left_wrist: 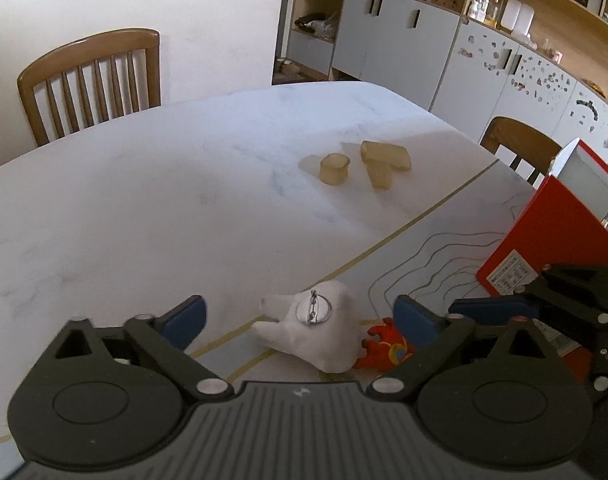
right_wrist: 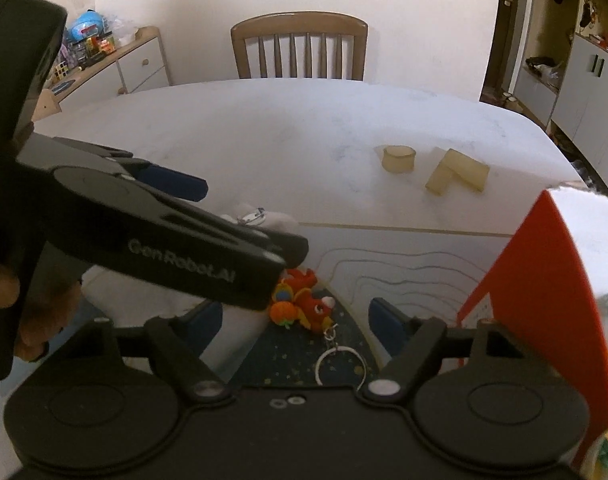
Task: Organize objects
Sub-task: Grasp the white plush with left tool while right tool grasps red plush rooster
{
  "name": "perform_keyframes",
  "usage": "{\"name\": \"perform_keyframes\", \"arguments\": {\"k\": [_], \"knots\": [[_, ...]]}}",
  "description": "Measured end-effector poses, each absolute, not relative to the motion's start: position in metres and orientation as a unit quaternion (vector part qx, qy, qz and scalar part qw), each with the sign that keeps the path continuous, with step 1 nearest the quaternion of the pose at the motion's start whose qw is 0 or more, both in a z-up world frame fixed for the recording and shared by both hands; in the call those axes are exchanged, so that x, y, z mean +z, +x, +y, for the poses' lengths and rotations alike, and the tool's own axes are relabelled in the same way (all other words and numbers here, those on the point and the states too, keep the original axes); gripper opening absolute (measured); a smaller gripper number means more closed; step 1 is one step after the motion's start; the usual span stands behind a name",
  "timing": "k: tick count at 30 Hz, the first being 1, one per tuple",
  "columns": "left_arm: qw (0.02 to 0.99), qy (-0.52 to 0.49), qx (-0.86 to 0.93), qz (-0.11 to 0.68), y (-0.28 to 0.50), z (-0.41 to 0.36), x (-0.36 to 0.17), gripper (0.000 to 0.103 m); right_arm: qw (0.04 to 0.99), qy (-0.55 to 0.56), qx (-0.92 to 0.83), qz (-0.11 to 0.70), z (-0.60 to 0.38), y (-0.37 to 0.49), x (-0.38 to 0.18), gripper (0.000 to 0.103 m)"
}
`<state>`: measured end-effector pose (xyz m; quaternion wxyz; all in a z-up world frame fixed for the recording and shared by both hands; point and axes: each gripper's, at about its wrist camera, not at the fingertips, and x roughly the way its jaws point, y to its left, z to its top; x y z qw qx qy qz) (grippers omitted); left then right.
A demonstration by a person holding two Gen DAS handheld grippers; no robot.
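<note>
Fuzzy white plush toy (left_wrist: pixel 316 330), round metal pin-back

The worktop (left_wrist: pixel 143 200) is white marble with faint grey veining and a thin gold line; a pale mat (right_wrist: pixel 404 264) on it carries wavy grey contour lines. At its 6 o'clock edge lie a white plush toy (left_wrist: pixel 316 332) and a red-orange dragon keychain (right_wrist: pixel 304 300), with a red box (left_wrist: pixel 544 240) at 3 o'clock. Three translucent yellowish blocks (left_wrist: pixel 364 164) sit toward 1 o'clock, and the fingers (left_wrist: pixel 183 316) have blue pads on black.
</note>
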<state>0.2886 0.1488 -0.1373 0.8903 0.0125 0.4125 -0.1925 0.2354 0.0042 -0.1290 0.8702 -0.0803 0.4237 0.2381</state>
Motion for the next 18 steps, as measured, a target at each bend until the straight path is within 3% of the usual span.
{"name": "perform_keyframes", "arguments": {"k": [2,5,8,11,14,18], "knots": [[0.890,0.012,-0.191,0.414,0.289,0.148,-0.139,0.090,0.870,-0.074,0.238,0.426,0.004,0.238,-0.131,0.076],[0.891,0.014,-0.189,0.412,0.288,0.149,-0.141,0.089,0.869,-0.074,0.239,0.428,0.006,0.240,-0.135,0.075],[0.892,0.014,-0.190,0.411,0.288,0.148,-0.142,0.069,0.870,-0.077,0.240,0.424,0.008,0.240,-0.137,0.075],[0.892,0.020,-0.191,0.409,0.288,0.147,-0.141,0.066,0.871,-0.080,0.241,0.421,0.009,0.241,-0.137,0.071],[0.892,0.024,-0.196,0.406,0.287,0.148,-0.141,0.057,0.871,-0.091,0.244,0.417,0.011,0.240,-0.137,0.066],[0.892,0.028,-0.197,0.406,0.286,0.149,-0.140,0.055,0.872,-0.101,0.245,0.411,0.014,0.239,-0.137,0.055]]}}
